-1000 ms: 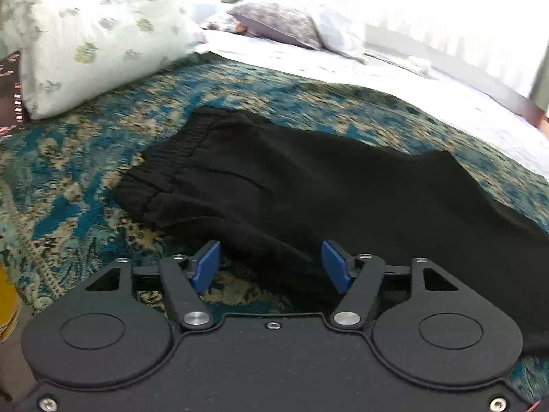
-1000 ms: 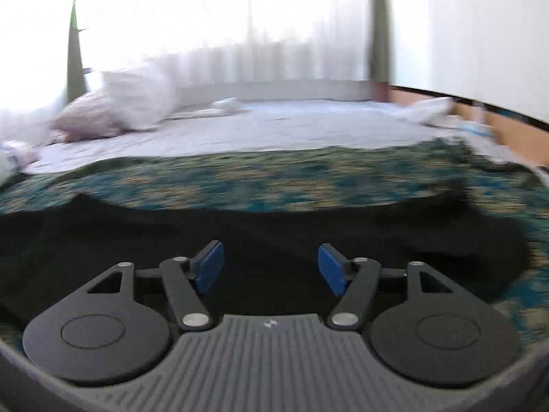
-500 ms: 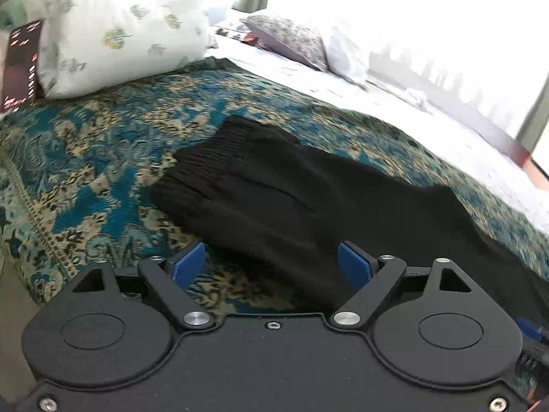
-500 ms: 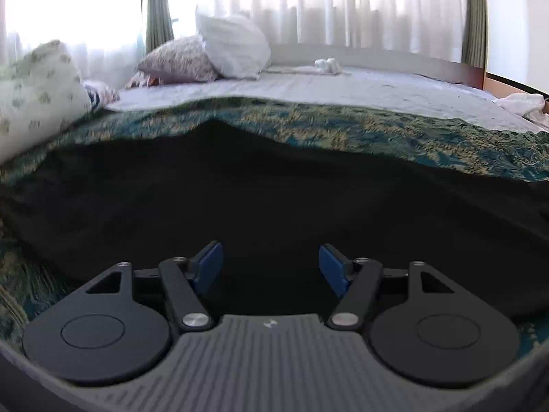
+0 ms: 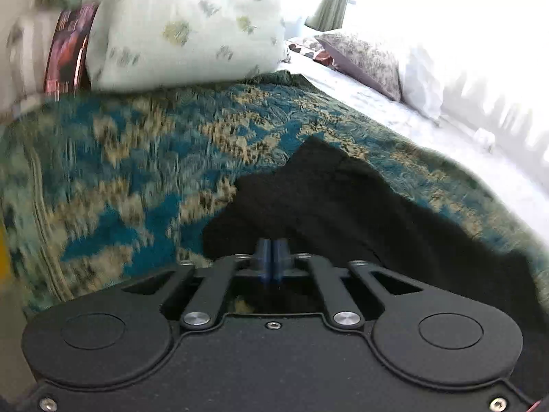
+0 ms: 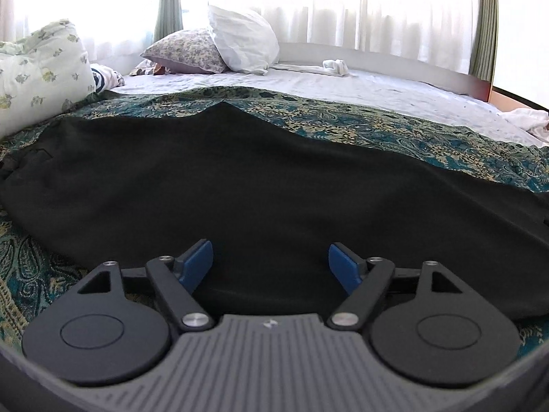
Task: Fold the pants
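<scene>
Right wrist: pants (image 6: pixel 274 185) edge betw. pads (image 6: pixel 197 264)

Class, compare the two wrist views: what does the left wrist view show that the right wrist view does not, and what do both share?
Only the left view: the left gripper, its fingers shut at the pants' edge, and a dark red patterned thing beside the floral pillow.

Only the right view: the right gripper, fingers apart over the cloth, and a white bundle on the sheet.

Both: black pants, teal bedspread, pillows, curtains.
</scene>
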{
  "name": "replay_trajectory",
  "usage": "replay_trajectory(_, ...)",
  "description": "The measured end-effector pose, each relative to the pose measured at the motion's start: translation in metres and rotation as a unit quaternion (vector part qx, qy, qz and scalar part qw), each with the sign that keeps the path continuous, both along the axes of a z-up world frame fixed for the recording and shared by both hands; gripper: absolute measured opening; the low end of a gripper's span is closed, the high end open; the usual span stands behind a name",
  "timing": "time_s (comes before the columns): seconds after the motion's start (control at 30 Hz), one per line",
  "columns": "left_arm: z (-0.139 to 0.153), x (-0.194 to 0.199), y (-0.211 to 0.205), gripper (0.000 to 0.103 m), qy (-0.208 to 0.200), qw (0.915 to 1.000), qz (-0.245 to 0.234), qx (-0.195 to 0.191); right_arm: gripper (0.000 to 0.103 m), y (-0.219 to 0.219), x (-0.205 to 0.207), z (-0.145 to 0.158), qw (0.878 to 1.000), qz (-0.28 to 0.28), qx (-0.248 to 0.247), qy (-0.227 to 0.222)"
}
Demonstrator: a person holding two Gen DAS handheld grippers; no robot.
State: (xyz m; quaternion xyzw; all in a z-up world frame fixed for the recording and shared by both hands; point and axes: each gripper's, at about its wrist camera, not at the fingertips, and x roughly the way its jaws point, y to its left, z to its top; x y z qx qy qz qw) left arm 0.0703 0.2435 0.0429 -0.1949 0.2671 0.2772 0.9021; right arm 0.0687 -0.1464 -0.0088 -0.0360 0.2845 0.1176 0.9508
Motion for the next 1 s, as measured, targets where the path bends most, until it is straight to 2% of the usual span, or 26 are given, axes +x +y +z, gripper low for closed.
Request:
replay_trajectory(0.1,0.025,0.003,-0.015,0.0,-0.053,0.9963,-0.024,0.064,0.087,-0.001,0.002,0.0,1.0,0.004,0.004,0.003)
replay_trajectory(0.17,0.044,0.007,-0.015,0.0,-0.09,0.9925,-0.041,0.071,0.088,0.0,0.003,0.0,1.0,0.006,0.003,0.004)
replay_trajectory(0.23,0.055,0.015,-0.011,0.0,-0.101,0.9918,-0.05,0.061,0.089,-0.001,0.002,-0.001,1.0,0.008,0.001,0.003)
replay_trajectory(0.3,0.056,0.02,-0.006,0.001,-0.091,0.993,-0.052,0.055,0.089,-0.001,0.002,-0.001,1.0,0.009,0.001,0.002)
replay_trajectory(0.47,0.033,0.01,-0.007,0.01,-0.022,0.997,-0.071,0.023,0.089,-0.003,0.002,-0.001,1.0,0.011,0.009,0.002)
replay_trajectory(0.5,0.027,0.006,-0.01,0.016,-0.011,0.9969,-0.075,0.021,0.09,-0.003,0.002,-0.001,1.0,0.012,0.008,0.002)
replay_trajectory(0.57,0.017,-0.005,-0.016,0.037,0.011,0.9958,-0.088,0.021,0.09,-0.003,0.002,-0.001,1.0,0.013,0.008,0.001)
replay_trajectory(0.6,0.01,-0.01,-0.018,0.052,0.021,0.9955,-0.091,0.02,0.09,-0.003,0.002,-0.001,1.0,0.014,0.008,0.001)
replay_trajectory(0.63,0.005,-0.014,-0.02,0.056,0.026,0.9952,-0.093,0.017,0.09,-0.003,0.002,-0.002,1.0,0.014,0.008,0.001)
replay_trajectory(0.77,-0.012,-0.021,-0.016,0.059,0.039,0.9952,-0.089,-0.016,0.09,-0.004,0.001,-0.001,1.0,0.014,0.009,-0.001)
replay_trajectory(0.93,-0.019,-0.017,0.0,0.068,-0.005,0.9949,-0.067,-0.075,0.09,-0.004,0.001,-0.002,1.0,0.015,0.01,-0.001)
replay_trajectory(0.97,-0.02,-0.015,0.002,0.068,-0.011,0.995,-0.06,-0.08,0.09,-0.004,0.001,-0.002,1.0,0.015,0.009,-0.001)
replay_trajectory(1.0,-0.019,-0.013,0.002,0.063,-0.015,0.9952,-0.054,-0.079,0.09,-0.004,0.001,-0.002,1.0,0.015,0.01,-0.001)
